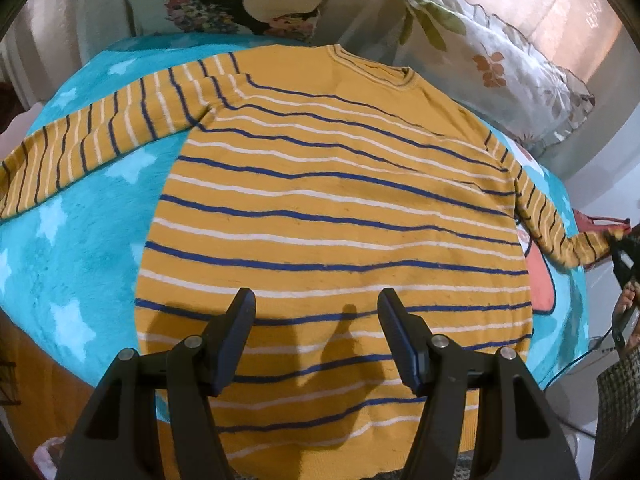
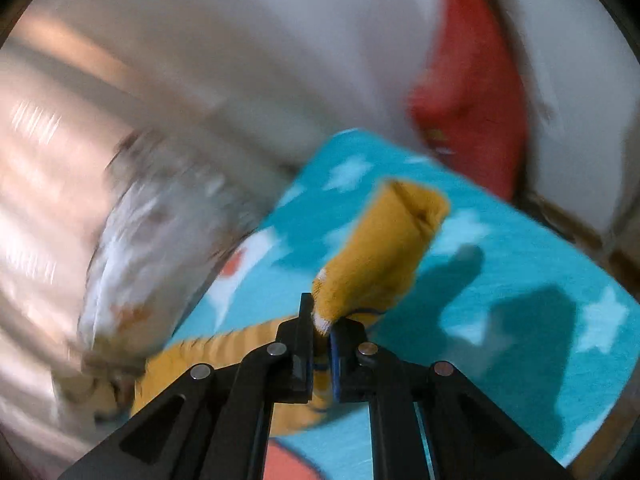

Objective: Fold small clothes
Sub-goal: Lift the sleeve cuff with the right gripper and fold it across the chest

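Over the sweater point(image 1: 332, 208) hem, left gripper point(image 1: 316, 336) jaws apart, right gripper point(image 2: 321, 344) clamped on sleeve cuff point(image 2: 384, 256).

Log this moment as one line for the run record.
left hand-held gripper open above striped sweater hem | right hand-held gripper shut on sleeve cuff | sweater flat on star blanket

Matt knit sweater point(image 1: 332, 208); fleecy blanket point(image 1: 88, 248)

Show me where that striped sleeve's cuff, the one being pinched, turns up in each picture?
Left wrist view: far right edge, the cuff meets the right tongs.
Right wrist view: centre, sticking up past the closed tongs.
Shared landmark: the turquoise star blanket.
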The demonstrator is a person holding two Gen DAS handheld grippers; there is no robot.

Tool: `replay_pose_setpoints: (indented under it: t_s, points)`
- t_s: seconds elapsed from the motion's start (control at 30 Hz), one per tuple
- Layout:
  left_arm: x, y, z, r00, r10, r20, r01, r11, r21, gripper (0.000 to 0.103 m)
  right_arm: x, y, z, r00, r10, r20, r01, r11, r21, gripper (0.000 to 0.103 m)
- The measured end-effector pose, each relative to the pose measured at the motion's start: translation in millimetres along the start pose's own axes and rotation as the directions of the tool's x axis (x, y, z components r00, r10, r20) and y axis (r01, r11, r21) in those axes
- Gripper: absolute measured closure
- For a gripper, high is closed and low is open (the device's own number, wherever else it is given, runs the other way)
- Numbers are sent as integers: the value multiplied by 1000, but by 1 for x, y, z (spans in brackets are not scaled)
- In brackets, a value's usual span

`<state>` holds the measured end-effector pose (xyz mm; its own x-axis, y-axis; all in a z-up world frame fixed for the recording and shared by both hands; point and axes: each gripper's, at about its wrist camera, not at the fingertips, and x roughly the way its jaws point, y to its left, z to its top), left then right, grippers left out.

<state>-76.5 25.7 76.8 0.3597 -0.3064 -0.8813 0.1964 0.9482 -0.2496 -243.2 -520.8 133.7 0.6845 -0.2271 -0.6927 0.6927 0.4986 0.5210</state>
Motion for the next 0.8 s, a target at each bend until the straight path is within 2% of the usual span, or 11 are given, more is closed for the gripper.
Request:
replay_pose_setpoints:
  t_s: [0.07, 0.13, 0.2, 0.23, 0.4, 0.5, 0.67, 0.8]
  points:
    - [-3, 6, 0, 1000, -2, 6, 2, 1000, -12, 41, 11, 45, -16, 999, 34, -37, -38, 993, -116, 96]
    - [-7, 13, 1, 1000, 3, 17, -2, 1000, -23, 41, 24, 102, -41, 992, 77, -95, -99, 962, -256, 96]
    - [-10, 21, 2, 1000, 8, 29, -7, 999, -33, 41, 37, 142, -64, 981, 114, -155, -161, 929, -333, 96]
    - [-13, 28, 2, 999, 11, 37, -10, 999, -45, 41, 48, 170, -83, 969, 136, -205, -206, 904, -376, 96]
    - [-20, 59, -1, 998, 30, 54, -24, 994, -105, 41, 89, 260, -167, 913, 162, -375, -347, 793, -501, 96]
    - [-25, 76, -5, 997, 46, 59, -37, 990, -138, 41, 111, 303, -212, 885, 150, -440, -397, 737, -547, 96]
    - [-34, 109, -14, 994, 84, 66, -68, 977, -204, 41, 142, 357, -280, 853, 99, -512, -445, 650, -616, 96]
    - [-40, 132, -21, 992, 107, 67, -87, 964, -250, 41, 160, 378, -325, 841, 36, -539, -458, 577, -676, 96]
